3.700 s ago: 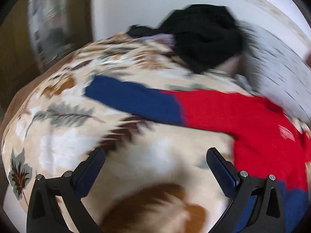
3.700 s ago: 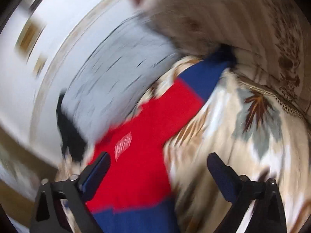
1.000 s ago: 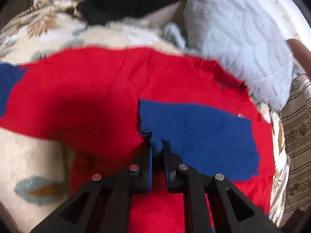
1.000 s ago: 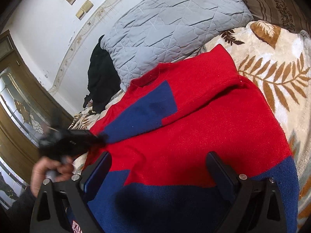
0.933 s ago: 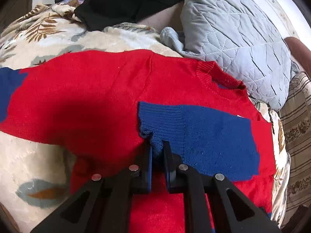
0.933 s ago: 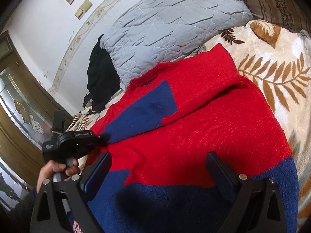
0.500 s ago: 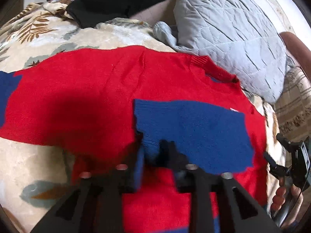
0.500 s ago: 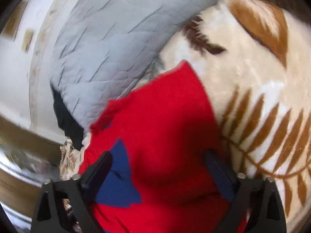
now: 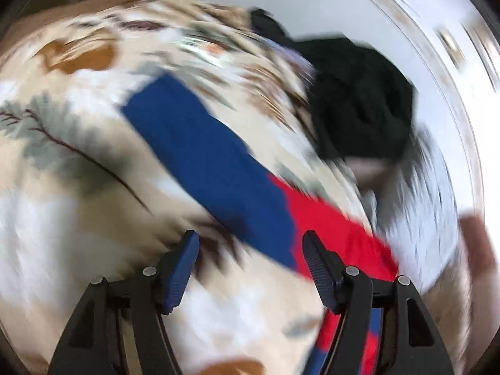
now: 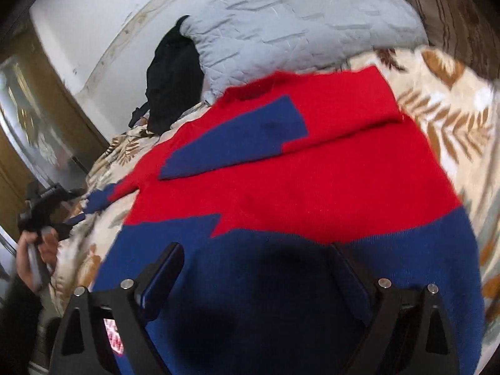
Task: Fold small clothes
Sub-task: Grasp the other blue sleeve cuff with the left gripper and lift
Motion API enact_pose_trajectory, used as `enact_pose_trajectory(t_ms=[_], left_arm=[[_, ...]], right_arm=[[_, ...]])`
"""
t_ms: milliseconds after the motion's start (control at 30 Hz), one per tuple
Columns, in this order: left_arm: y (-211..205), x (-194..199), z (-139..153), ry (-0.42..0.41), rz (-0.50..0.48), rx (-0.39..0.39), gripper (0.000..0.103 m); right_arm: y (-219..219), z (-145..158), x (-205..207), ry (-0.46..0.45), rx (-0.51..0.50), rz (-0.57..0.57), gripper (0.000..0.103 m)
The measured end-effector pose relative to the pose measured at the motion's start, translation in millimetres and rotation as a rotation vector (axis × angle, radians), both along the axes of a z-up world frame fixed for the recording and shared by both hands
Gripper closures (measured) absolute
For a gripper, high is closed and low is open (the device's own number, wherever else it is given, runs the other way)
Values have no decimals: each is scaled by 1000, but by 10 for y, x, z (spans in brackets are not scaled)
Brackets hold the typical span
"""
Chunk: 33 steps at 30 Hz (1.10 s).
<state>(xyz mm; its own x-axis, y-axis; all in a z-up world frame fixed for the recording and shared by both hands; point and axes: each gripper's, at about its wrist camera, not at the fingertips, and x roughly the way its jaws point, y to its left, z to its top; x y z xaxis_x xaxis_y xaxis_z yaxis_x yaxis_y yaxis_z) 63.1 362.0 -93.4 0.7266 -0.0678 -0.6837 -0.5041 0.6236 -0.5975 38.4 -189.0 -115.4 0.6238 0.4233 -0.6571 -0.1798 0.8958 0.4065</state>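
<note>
A red and blue knit sweater (image 10: 312, 181) lies flat on a leaf-print blanket (image 10: 443, 115). One sleeve (image 10: 250, 137) is folded across the chest with its blue cuff end lying on the red. The other sleeve (image 9: 212, 168) still stretches out over the blanket, blue toward the cuff. My left gripper (image 9: 250, 259) is open and empty, just short of that outstretched sleeve; it also shows in the right wrist view (image 10: 47, 203) at the far left. My right gripper (image 10: 256, 275) is open and empty over the sweater's blue hem band.
A grey quilted pillow (image 10: 300, 18) lies behind the sweater's collar. A black garment (image 10: 175, 72) is heaped beside it against the white wall. A wooden door (image 10: 28, 118) stands at the left. Striped bedding (image 10: 462, 15) lies at the far right.
My left gripper let go of the folded sleeve's blue cuff, opened, and swung left to the outstretched sleeve. My right gripper moved back from the shoulder to over the blue hem.
</note>
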Motion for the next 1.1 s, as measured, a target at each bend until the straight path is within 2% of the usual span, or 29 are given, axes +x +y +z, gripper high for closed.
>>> enact_pose_trajectory(t_ms=[100, 233, 333, 400, 467, 500, 567, 600, 667, 733, 767, 800, 867, 967, 1033, 1100], left_arm=[[447, 83, -113, -17, 76, -73, 34], [718, 219, -358, 29, 138, -145, 35], [762, 244, -354, 11, 146, -138, 35], [773, 279, -361, 31, 165, -125, 47], [817, 346, -418, 101, 194, -107, 89], [854, 288, -438, 114, 205, -107, 94], [884, 285, -456, 110, 199, -109, 96], [879, 265, -436, 112, 189, -90, 97], [846, 263, -381, 114, 176, -45, 97], [836, 202, -320, 111, 174, -20, 97], [816, 203, -286, 111, 172, -7, 97], [796, 209, -247, 109, 170, 5, 97], [752, 192, -138, 95, 159, 31, 98], [631, 155, 125, 61, 122, 126, 98], [516, 148, 303, 39, 91, 185, 98], [357, 131, 505, 5, 56, 235, 98]], right_arm=[[25, -36, 40, 10, -5, 2, 8], [75, -27, 37, 9, -14, 2, 8], [46, -39, 20, 9, -26, 6, 7], [60, -45, 34, 11, -33, 9, 6], [70, -51, 42, 14, -39, 12, 5], [71, -40, 43, 17, -43, 11, 5], [64, 57, 54, 46, -48, -4, 6], [13, 180, 36, 36, -11, -28, 8], [-136, 572, -78, -93, 49, -102, 8], [-245, 921, -141, -223, 38, -179, 8], [-263, 996, -106, -253, 28, -183, 7], [-249, 1009, -31, -242, 14, -163, 7], [-242, 914, 232, -143, -49, -156, 7], [-258, 848, 453, -67, 17, -129, 7], [-186, 806, 565, -57, -5, -112, 7], [-169, 721, 658, -7, 3, -120, 7]])
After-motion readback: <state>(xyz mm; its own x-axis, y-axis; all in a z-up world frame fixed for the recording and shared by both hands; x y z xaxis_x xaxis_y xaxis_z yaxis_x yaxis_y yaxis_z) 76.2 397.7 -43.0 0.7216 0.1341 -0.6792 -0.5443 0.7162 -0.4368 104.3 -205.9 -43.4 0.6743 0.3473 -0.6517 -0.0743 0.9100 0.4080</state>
